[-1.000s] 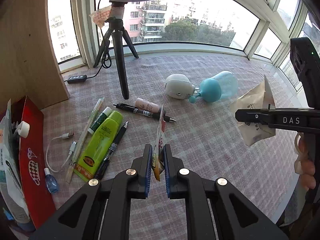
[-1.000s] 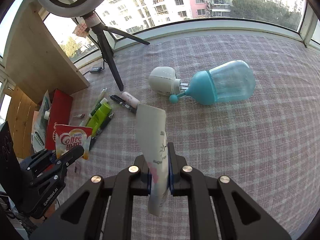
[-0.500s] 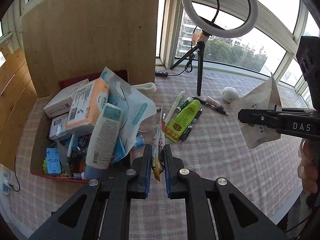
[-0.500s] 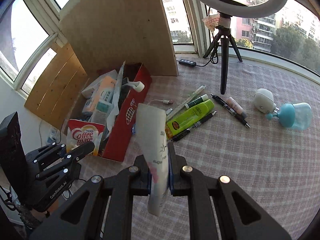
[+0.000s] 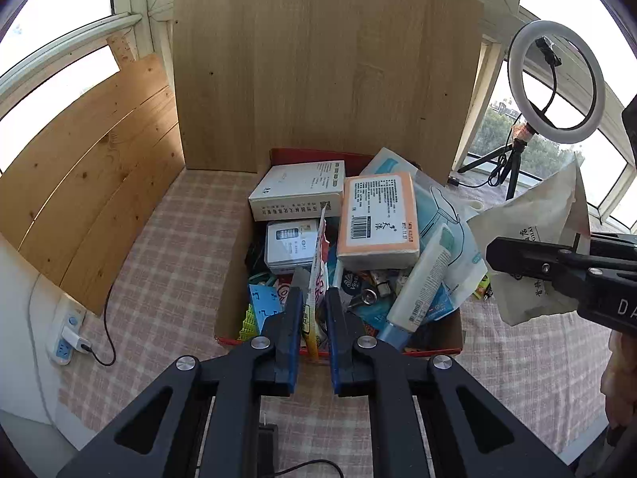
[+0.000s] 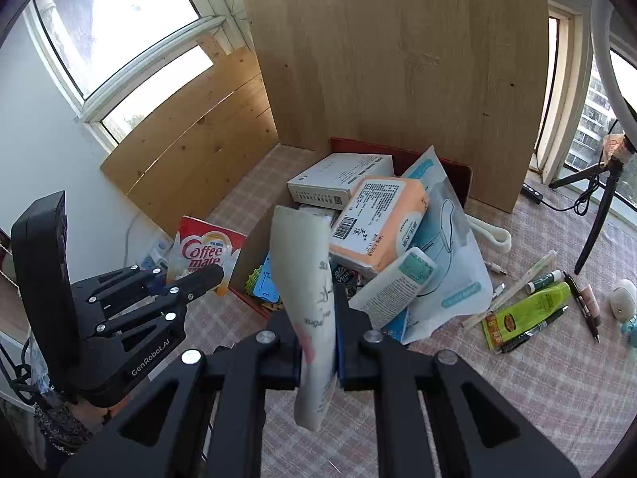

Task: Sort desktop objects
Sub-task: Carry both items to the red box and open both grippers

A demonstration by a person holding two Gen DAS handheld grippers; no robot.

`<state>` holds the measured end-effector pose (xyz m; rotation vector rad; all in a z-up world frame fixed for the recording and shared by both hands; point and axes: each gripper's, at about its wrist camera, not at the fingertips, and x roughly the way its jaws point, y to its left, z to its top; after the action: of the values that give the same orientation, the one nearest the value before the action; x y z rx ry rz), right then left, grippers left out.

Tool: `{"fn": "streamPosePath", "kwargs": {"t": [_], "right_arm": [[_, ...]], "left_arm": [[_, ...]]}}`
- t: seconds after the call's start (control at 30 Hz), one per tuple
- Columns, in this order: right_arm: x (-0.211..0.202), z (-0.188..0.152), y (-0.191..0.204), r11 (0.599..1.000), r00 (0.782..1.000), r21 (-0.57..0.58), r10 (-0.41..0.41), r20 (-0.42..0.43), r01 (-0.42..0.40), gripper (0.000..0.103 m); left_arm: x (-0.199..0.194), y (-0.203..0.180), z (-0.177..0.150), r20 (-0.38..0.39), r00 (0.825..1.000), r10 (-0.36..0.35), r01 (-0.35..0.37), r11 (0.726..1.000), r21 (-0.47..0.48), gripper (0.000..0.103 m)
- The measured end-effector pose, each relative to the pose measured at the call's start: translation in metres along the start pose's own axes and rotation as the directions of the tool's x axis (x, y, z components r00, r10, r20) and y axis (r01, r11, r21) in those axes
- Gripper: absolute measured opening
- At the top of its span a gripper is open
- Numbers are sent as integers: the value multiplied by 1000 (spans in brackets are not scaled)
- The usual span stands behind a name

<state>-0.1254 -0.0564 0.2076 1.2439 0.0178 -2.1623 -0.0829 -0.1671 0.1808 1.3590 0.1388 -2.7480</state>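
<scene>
— Where's the left gripper (image 5: 311, 310) now?

— Over the near edge of the red box (image 5: 450, 348); its jaws are clamped on a Coffee-mate sachet (image 5: 318, 267), held edge-on in the left wrist view, and its red and white face (image 6: 205, 253) shows from the right wrist camera.

— And the right gripper (image 6: 318, 318)?

— Pinched on a pale paper packet (image 6: 306, 275) with printed writing; the packet stands upright between the fingers and droops below them; from the left camera the same packet (image 5: 533, 215) hangs to the right of the box.

— What's in the box?

— It's heaped; a white carton (image 5: 298, 189) at the back, an orange-edged tissue pack (image 5: 378, 215) leaning on it, a white tube with a blue cap (image 5: 422, 283) slanting down the right side, a pale blue pouch (image 6: 450, 247) spilling over the rim.

— Anything on the checked cloth (image 6: 537, 378)?

— A green tube (image 6: 525, 314), pens (image 6: 581, 306) and a small white-capped tube (image 6: 543, 279) lie together to the right of the box; a ring light on a tripod (image 5: 555, 79) stands behind them; a wooden board (image 5: 326, 67) is propped upright behind the box.
</scene>
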Motion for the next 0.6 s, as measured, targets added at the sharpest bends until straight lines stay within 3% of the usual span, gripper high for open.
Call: {"fn": "streamPosePath", "kwargs": {"t": [0.43, 0.5, 0.53, 0.57, 0.6], "right_arm": [[49, 27, 13, 1000, 998, 2, -15, -54, 15, 12], [54, 31, 12, 1000, 998, 9, -12, -62, 13, 19], [56, 33, 12, 1000, 998, 13, -9, -63, 10, 33], [58, 34, 12, 1000, 998, 14, -12, -63, 13, 59], [58, 36, 11, 999, 998, 16, -33, -55, 33, 71]], "left_arm": [[36, 17, 25, -28, 999, -32, 32, 999, 14, 11], [42, 17, 29, -39, 999, -29, 29, 1000, 9, 12], [46, 17, 30, -48, 999, -21, 21, 1000, 8, 21], [50, 17, 32, -60, 998, -8, 9, 1000, 10, 33], [52, 18, 33, -60, 998, 2, -2, 1000, 8, 56]]}}
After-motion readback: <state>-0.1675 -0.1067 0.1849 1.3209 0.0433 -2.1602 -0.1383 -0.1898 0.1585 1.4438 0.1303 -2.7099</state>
